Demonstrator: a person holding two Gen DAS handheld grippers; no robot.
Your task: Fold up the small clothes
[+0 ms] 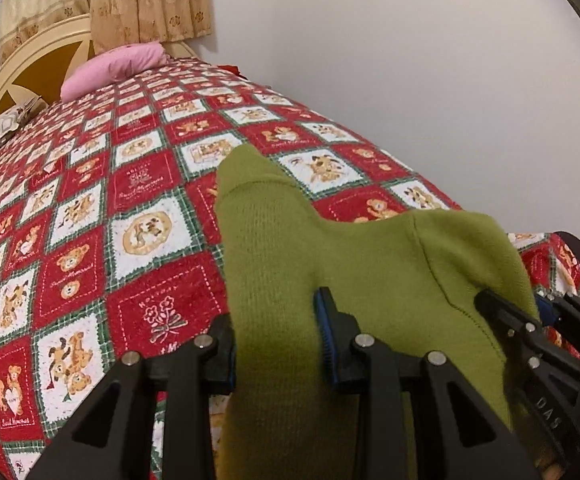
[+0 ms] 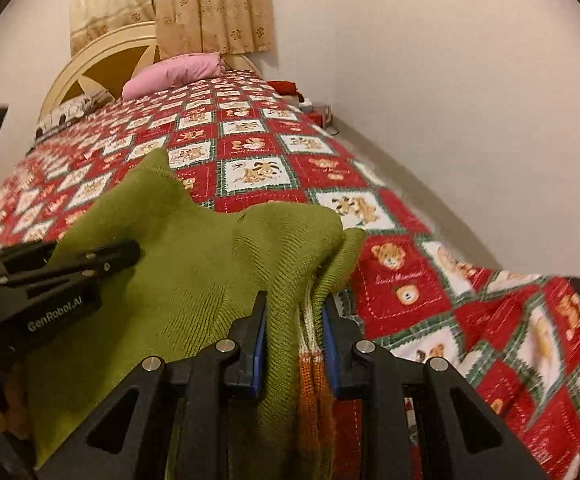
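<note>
A small green knitted sweater [image 1: 330, 248] hangs between both grippers above the near end of the bed; it also shows in the right wrist view [image 2: 194, 264], with an orange and white striped part [image 2: 314, 368]. My left gripper [image 1: 276, 344] is shut on one edge of the sweater. My right gripper [image 2: 295, 332] is shut on a bunched edge of it. The right gripper shows at the right of the left wrist view [image 1: 538, 320]; the left gripper shows at the left of the right wrist view [image 2: 122, 256].
The bed carries a red, white and green teddy-bear quilt [image 1: 90, 220], also in the right wrist view [image 2: 410, 280]. A pink pillow [image 1: 110, 68] lies by the cream headboard [image 1: 18, 76]. A white wall runs along the right side. Small items [image 2: 314, 108] sit by the wall.
</note>
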